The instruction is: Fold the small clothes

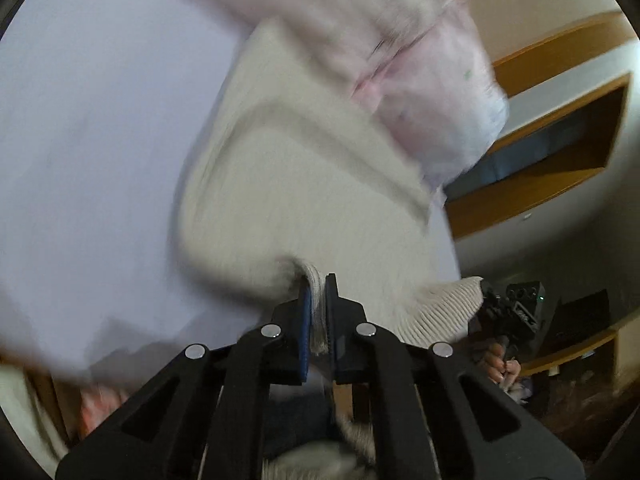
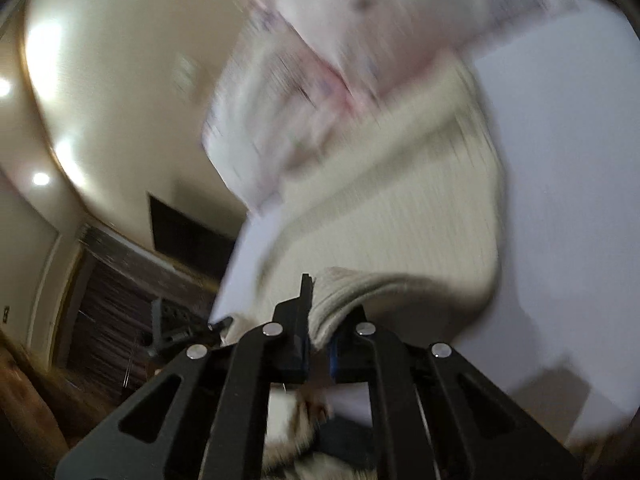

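A cream ribbed knit garment (image 1: 280,200) lies over the white table (image 1: 100,140), blurred by motion. My left gripper (image 1: 319,308) is shut on one edge of the garment, with the fabric pinched between the blue pads. My right gripper (image 2: 318,320) is shut on another edge of the same garment (image 2: 400,220), and the folded hem bulges out over its right finger. The right gripper also shows in the left wrist view (image 1: 500,312), at the garment's far corner. The garment hangs lifted between the two grippers.
A pale pink and white patterned cloth (image 1: 420,80) lies at the far side of the table, also seen in the right wrist view (image 2: 360,60). Wooden shelving (image 1: 560,128) is on the wall to the right. A dark panel (image 2: 188,232) and ceiling lights are at the left.
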